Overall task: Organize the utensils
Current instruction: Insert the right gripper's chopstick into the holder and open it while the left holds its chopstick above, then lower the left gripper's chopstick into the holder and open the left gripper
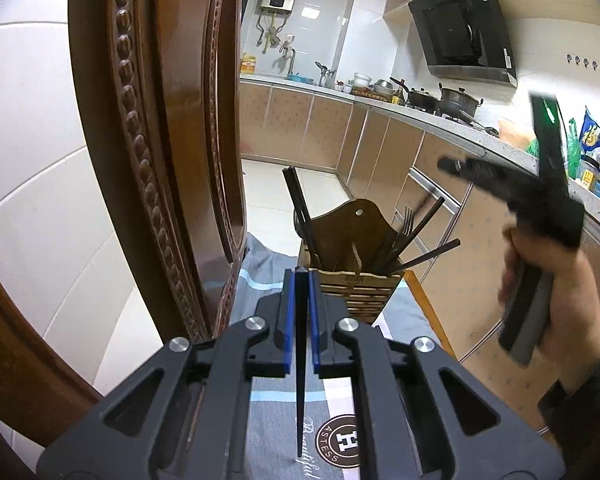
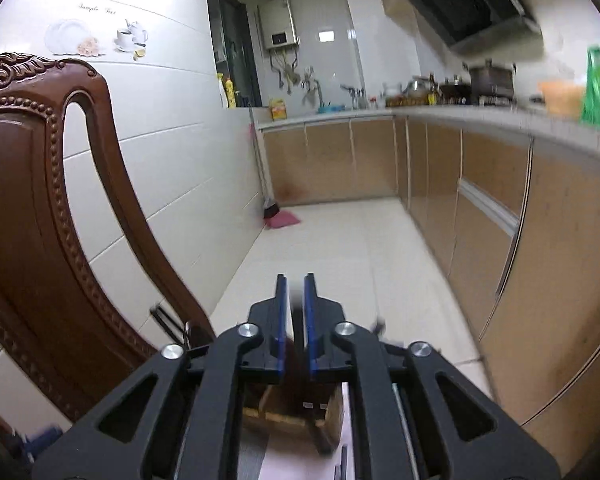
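Note:
My left gripper is shut on a dark chopstick that stands upright between the blue pads, its thin tip pointing down at the cloth. Just beyond it sits a wooden utensil holder with a tall rounded back board, filled with dark chopsticks and forks. A hand holds my right gripper up at the right, blurred, with nothing seen in it. In the right wrist view, the right gripper has its pads a little apart above the holder; only a dark blur shows in the gap.
A carved brown chair back rises close on the left. A grey-blue striped cloth covers the table. A kitchen counter with pots and bags runs along the right, with cabinets below. A broom leans at the far wall.

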